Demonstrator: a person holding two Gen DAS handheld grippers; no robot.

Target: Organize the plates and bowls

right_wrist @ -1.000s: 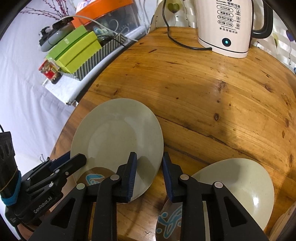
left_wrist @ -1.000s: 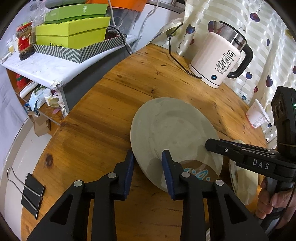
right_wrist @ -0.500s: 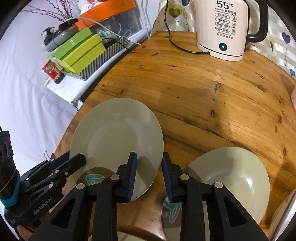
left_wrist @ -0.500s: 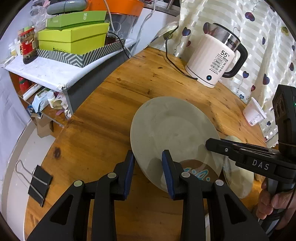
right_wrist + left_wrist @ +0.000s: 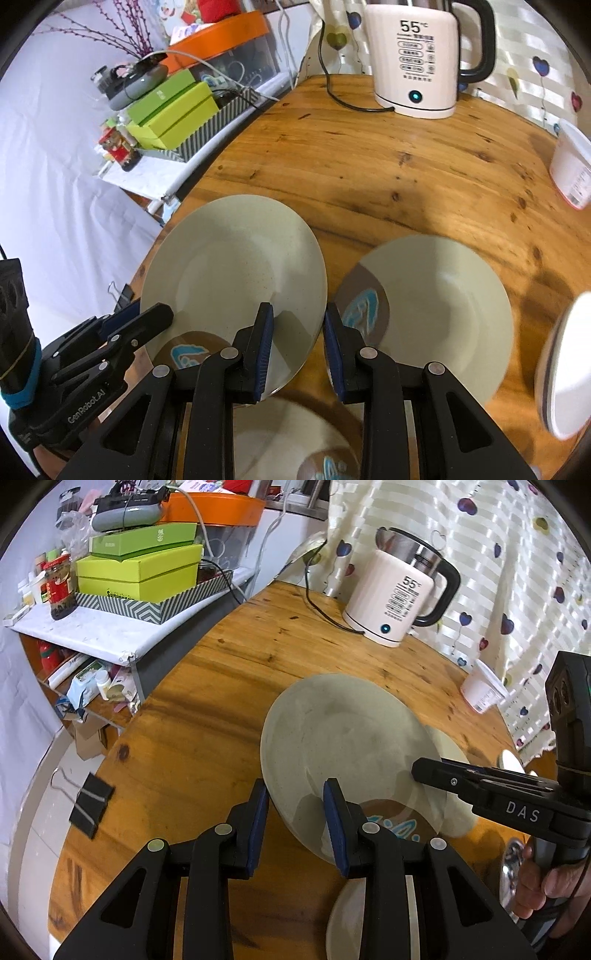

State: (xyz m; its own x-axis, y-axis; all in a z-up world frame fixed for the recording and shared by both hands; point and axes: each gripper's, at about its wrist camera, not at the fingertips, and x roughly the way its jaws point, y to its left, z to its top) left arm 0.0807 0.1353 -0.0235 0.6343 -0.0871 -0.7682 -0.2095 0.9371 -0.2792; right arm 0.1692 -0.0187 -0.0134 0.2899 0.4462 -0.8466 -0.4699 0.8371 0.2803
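A pale grey-green plate [image 5: 343, 746] [image 5: 236, 269] with a brown and blue patch is held lifted above the round wooden table [image 5: 221, 686]. My left gripper [image 5: 295, 823] has its jaws astride the plate's near rim. My right gripper [image 5: 297, 343] has its jaws astride the plate's opposite rim, and it shows in the left wrist view [image 5: 439, 770]. A second matching plate [image 5: 436, 317] lies on the table to the right. A third plate [image 5: 295, 439] lies below the lifted one, partly hidden.
A white electric kettle [image 5: 399, 594] with a black cord stands at the back of the table. A white cup [image 5: 570, 170] stands at the right edge. A white rim [image 5: 565, 365] shows at the far right. Black binder clips [image 5: 90, 805] lie at the table's left edge. A cluttered shelf with green boxes [image 5: 136, 576] stands left.
The plate has risen off the table with both grippers on its rim. A third plate now shows beneath it, and the second plate sits lower and farther away in the right wrist view.
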